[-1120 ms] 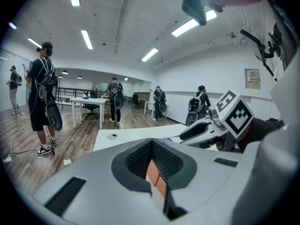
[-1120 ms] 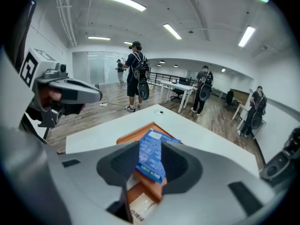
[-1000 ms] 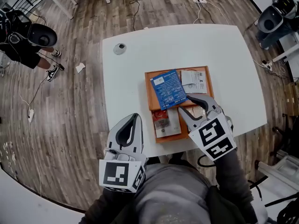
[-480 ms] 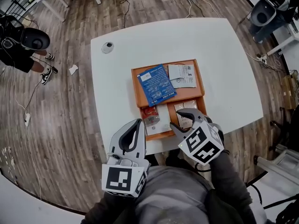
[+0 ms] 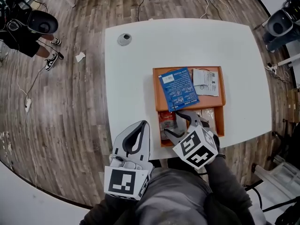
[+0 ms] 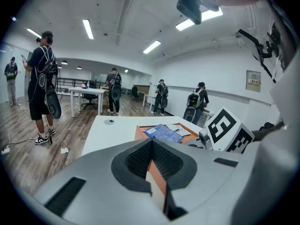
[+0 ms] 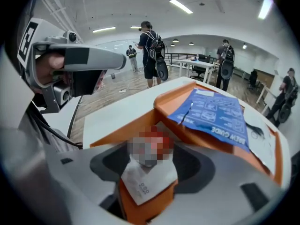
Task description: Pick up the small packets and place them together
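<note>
An orange tray [image 5: 156,90] sits on the white table [image 5: 136,78], with a blue guide leaflet [image 5: 178,89] and a white paper [image 5: 206,81] across its far half. In the near left compartment lies a red and white packet [image 5: 166,120]. My right gripper [image 5: 171,123] hangs over it, open. Its jaws have just been opening, and the packet [image 7: 147,179] lies between them with no pad pressing on it. A pale packet [image 5: 209,116] shows in the near right compartment. My left gripper [image 5: 142,124] is shut and empty, off the table's near edge.
A small round grey thing [image 5: 124,39] lies at the table's far left corner. A person with a backpack [image 5: 28,29] stands on the wooden floor to the left. Cables run over the floor, and chairs [image 5: 281,22] stand at the far right.
My right gripper moved from the near right compartment to the near left one and sank, and its jaws stand wider. The left gripper stays shut near the table's front edge.
</note>
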Tool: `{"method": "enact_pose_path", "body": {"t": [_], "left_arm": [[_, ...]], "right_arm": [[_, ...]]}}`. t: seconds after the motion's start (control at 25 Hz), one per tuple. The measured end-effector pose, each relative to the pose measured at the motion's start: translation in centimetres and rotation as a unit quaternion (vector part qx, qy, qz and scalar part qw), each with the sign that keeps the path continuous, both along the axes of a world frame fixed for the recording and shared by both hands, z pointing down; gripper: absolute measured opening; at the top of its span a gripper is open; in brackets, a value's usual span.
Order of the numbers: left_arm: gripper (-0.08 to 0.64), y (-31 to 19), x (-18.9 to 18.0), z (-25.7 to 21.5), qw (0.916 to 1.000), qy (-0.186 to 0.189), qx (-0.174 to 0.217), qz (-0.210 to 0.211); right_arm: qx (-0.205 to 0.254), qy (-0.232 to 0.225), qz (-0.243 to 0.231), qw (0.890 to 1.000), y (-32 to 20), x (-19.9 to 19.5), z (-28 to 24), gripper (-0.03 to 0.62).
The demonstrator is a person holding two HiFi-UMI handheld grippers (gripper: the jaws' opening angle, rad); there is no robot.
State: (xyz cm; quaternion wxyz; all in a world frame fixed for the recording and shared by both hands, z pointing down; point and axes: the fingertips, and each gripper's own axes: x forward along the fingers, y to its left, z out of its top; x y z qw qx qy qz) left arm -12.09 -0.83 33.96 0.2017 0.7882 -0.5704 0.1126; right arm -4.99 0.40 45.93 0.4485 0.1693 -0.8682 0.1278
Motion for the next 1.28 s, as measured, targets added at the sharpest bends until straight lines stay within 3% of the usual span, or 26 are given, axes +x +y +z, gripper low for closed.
{"method": "enact_pose_path", "body": {"t": [0.24,0.36,0.52,0.84,1.28], "left_arm": [[-0.003,-0.8,-1.3,1.1,0.9999,0.007,-0.011,-0.002],[-0.003,-1.1,-1.3,1.4,0.9999,0.009,-0.014,0.0],[-0.003,-1.3,-1.0,1.2,0.9999,0.008,-0.009,0.005],[-0.003,0.1,1.1,-0.4,0.9998,0.0,0.01,0.017],[-0.003,2.7,8.6,-3.7,0.9962,-0.007,0.055,0.066]], "right_arm": [[0.009,0.044,-0.012,0.999,-0.5,-0.8,1.6,0.269],[0.018,0.035,-0.002,0.999,-1.1,-0.7,1.4,0.114],[0.029,0.036,-0.01,0.999,-0.8,-0.7,1.2,0.042],[0.059,0.013,-0.008,0.998,0.3,0.8,-2.3,0.037],[0.109,-0.005,0.034,0.993,2.6,7.4,-6.4,0.037]]}}
